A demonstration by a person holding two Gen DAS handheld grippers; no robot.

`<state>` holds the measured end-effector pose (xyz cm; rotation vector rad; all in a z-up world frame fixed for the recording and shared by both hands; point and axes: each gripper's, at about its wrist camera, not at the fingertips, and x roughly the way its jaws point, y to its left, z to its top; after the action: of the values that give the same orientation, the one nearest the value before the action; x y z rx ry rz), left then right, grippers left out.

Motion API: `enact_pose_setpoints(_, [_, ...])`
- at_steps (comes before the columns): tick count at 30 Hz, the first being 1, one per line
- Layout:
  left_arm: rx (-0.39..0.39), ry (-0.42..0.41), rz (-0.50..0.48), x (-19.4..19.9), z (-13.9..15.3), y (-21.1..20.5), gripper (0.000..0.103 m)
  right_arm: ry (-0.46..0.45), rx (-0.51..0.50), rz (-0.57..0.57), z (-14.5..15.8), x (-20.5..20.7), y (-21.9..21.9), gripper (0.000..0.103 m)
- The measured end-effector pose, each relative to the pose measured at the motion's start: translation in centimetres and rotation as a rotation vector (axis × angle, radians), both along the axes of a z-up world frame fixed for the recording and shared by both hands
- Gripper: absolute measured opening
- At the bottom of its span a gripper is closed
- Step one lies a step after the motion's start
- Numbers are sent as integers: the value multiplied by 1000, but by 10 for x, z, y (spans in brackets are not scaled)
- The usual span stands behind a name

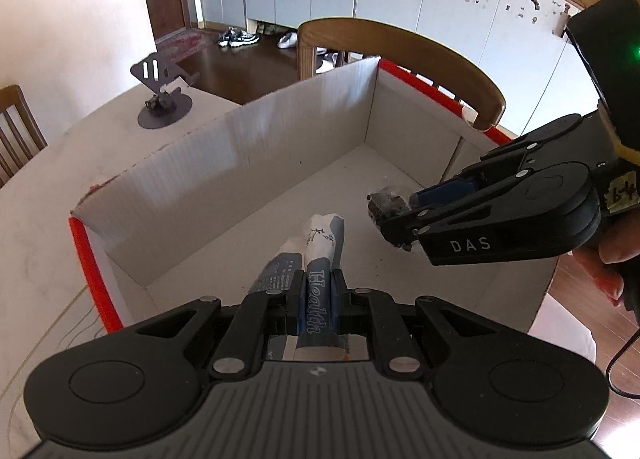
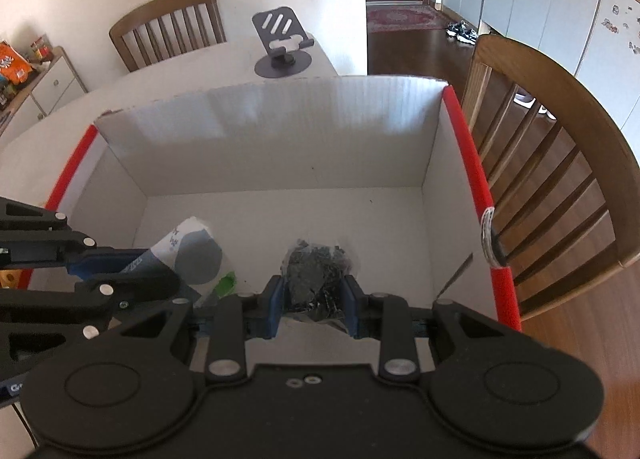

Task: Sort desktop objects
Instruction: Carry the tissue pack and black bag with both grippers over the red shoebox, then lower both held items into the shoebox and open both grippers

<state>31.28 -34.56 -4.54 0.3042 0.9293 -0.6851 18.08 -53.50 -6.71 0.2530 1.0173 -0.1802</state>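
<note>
Left gripper (image 1: 318,291) clamped tight on tube (image 1: 320,259); right gripper (image 2: 314,299) partly closed on clear bag of black bits (image 2: 316,271), both over box (image 2: 280,131). "Health" print is seen from the left wrist only.

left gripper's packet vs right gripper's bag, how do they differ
The tissue packet in the left gripper is blue and white with printed lettering; the clear bag in the right gripper shows only a dark, jumbled load. The packet is flat and pinched thin, while the bag is lumpy and keeps its jaws wider apart. Both are gripped and held over the white box.
</note>
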Motion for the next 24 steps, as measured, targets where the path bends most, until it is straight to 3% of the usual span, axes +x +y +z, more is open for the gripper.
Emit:
enact_pose_setpoints(12, [-10, 84, -20, 6, -7, -6, 11, 95, 59, 15, -11, 9, -4, 32])
enact_pose_setpoints(24, [-28, 105, -24, 0, -2, -3, 16, 69, 83, -3, -7, 2, -7, 37])
